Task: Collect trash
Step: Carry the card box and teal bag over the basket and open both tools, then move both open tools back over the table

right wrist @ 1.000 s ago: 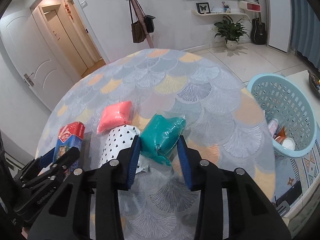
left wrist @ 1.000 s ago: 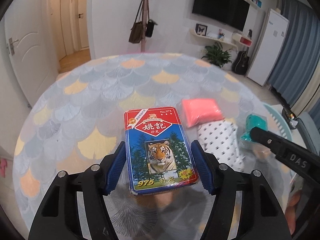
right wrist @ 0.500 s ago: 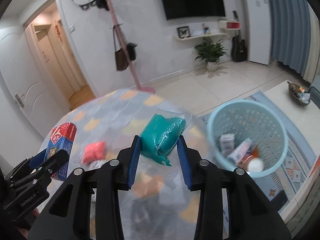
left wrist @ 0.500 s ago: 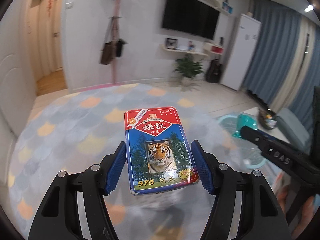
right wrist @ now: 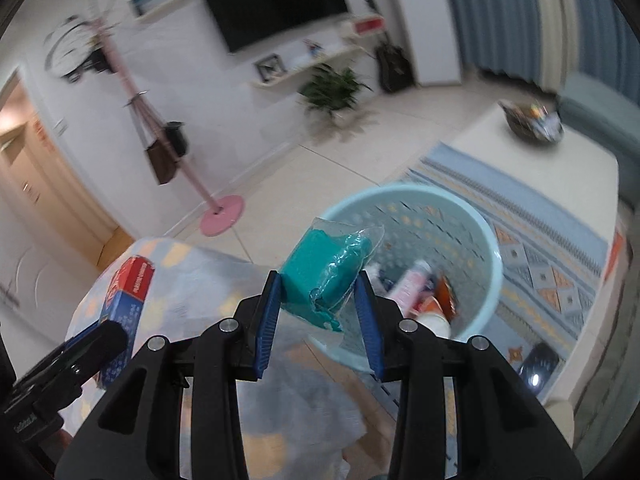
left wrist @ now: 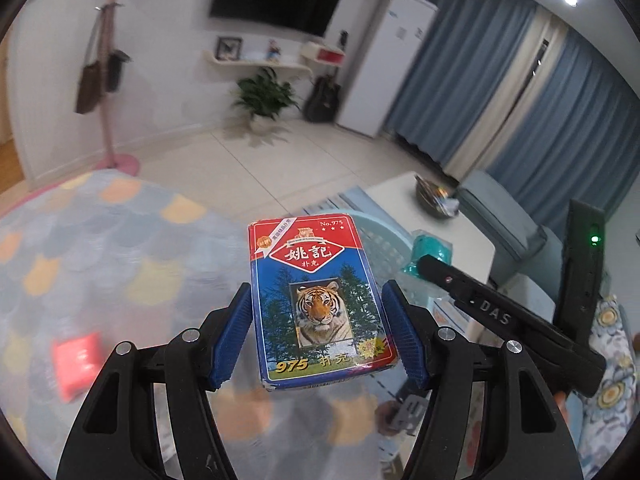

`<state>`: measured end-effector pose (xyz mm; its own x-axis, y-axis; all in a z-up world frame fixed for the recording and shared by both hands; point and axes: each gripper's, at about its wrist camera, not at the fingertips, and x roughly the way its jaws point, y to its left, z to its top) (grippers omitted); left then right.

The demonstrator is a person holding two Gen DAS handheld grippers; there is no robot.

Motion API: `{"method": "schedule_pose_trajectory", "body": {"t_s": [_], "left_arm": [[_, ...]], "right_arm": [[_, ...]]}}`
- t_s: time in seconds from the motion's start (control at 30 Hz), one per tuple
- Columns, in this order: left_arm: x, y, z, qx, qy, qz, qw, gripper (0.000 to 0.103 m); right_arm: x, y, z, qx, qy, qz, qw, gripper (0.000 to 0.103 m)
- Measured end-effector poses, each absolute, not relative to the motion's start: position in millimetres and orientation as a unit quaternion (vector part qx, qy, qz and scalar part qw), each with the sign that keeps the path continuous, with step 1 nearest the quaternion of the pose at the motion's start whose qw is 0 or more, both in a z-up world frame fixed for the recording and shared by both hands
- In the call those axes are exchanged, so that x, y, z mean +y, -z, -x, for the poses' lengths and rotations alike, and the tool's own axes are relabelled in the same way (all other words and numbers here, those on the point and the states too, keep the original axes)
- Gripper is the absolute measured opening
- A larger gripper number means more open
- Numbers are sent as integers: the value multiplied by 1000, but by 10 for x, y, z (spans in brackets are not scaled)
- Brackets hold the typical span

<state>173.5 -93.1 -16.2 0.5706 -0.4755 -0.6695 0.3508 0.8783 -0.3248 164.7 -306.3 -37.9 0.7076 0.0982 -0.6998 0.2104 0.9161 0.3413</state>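
Note:
My left gripper [left wrist: 320,336] is shut on a red and blue card box [left wrist: 318,300] with a tiger picture, held above the table's edge. My right gripper [right wrist: 318,316] is shut on a teal packet in clear wrap [right wrist: 326,270], which hangs over the near rim of a light blue laundry-style basket [right wrist: 486,248]. The basket holds several pieces of trash [right wrist: 424,284]. In the left wrist view the teal packet [left wrist: 430,250] and the right gripper's black arm [left wrist: 500,312] show at the right, past the basket's rim [left wrist: 376,232]. The card box [right wrist: 126,296] also shows at the left of the right wrist view.
The round table with a scale-pattern cloth [left wrist: 100,248] lies to the left, with a pink packet [left wrist: 76,360] on it. A patterned rug [right wrist: 560,248] and a low white table [right wrist: 560,148] stand beyond the basket. A pink coat stand [right wrist: 216,208] rises from the tiled floor.
Both grippers have swung right, away from the table and toward the basket, each keeping its grip. The pink packet and the spotted packet have slid out to the left of view.

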Motion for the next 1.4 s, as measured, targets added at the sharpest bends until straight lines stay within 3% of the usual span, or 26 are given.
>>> {"method": "schedule_pose_trajectory", "body": {"t_s": [0.47,0.63,0.73,1.4], "left_arm": [[-1731,687,-2333,479,262,62,835,64],[-1870,743,-2416,476,257,63,839,73],[-1816,719,-2383,472,257,64,841,77],[-702,82,-1704,389,187,71,899,77]], "right_arm": [[-3856,1122,-1982,447,100,-270,847,36],[-3969,1111,-1966,440,106,-267,851,42],[-3980,1070,-1932,435,105,-267,853,48],[-3172,452,-1682,405,14,-228,885,48]]}}
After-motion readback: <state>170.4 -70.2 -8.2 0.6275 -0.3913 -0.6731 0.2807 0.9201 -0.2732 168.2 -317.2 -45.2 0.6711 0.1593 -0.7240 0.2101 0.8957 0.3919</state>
